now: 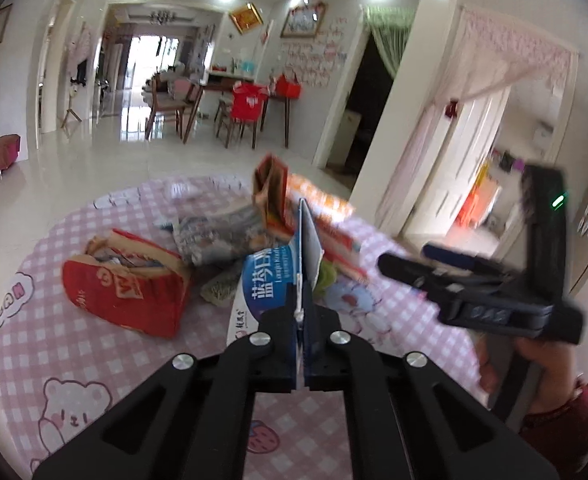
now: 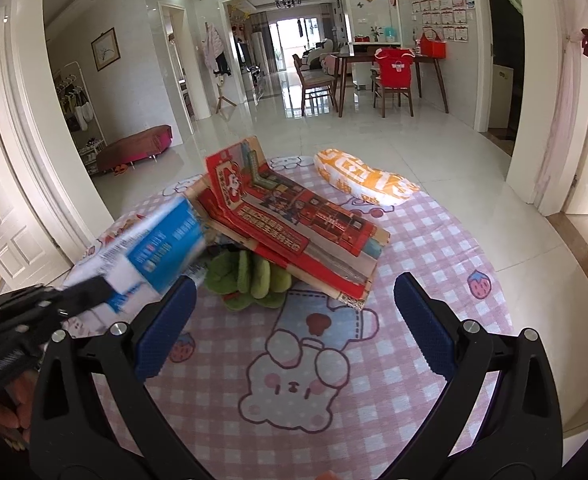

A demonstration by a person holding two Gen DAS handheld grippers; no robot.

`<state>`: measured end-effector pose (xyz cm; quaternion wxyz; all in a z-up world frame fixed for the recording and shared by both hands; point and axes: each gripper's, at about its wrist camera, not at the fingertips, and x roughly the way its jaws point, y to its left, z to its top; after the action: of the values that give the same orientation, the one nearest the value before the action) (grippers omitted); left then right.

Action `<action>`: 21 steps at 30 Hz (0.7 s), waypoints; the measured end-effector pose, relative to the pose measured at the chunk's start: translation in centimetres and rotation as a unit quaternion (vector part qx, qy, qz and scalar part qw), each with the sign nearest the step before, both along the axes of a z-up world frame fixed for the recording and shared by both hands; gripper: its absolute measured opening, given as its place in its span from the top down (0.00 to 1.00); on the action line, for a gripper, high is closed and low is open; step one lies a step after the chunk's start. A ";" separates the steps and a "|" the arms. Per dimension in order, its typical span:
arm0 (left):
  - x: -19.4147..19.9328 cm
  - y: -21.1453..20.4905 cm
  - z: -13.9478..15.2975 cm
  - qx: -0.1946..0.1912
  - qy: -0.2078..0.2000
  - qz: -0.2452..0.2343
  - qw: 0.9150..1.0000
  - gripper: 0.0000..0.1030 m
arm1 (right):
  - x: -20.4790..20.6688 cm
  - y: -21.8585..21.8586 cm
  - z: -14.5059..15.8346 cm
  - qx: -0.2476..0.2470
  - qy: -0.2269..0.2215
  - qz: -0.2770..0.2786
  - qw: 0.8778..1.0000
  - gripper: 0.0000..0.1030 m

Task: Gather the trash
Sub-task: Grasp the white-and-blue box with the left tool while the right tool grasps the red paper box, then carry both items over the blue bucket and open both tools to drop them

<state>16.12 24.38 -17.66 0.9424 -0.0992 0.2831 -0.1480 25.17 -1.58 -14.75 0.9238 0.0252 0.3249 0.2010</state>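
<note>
My left gripper is shut on a blue and white carton, held edge-on above the pink checked mat. The same carton shows blurred at the left of the right wrist view, with the left gripper clamped on it. My right gripper is open and empty above the mat; it also shows at the right of the left wrist view. A flattened red printed box lies over a green crumpled thing. A red bag lies to the left.
An orange and white bag lies at the mat's far edge. A grey printed wrapper lies among the pile. A dining table with chairs stands far back on the tiled floor. A low red bench stands at the left wall.
</note>
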 end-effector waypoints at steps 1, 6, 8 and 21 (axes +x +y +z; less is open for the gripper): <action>-0.6 0.6 0.7 -0.008 -0.012 0.011 1.000 0.98 | 0.1 0.1 0.2 0.002 0.000 0.002 1.000 0.06; -1.4 3.3 3.4 -0.018 -0.054 0.087 0.995 0.98 | 1.3 2.3 1.4 0.007 -0.015 0.015 1.000 0.06; -0.4 4.0 4.0 -0.003 -0.056 0.116 0.992 0.98 | 2.4 3.9 1.7 -0.001 -0.022 0.022 1.000 0.06; 3.7 3.5 4.5 0.016 -0.036 0.143 0.989 0.98 | 10.4 10.9 -0.7 -0.047 0.015 0.048 0.998 0.78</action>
<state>19.84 27.85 -13.20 0.9649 -0.1185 0.2341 -0.0110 35.58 9.35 -15.49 0.9082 -0.0308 0.3490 0.2288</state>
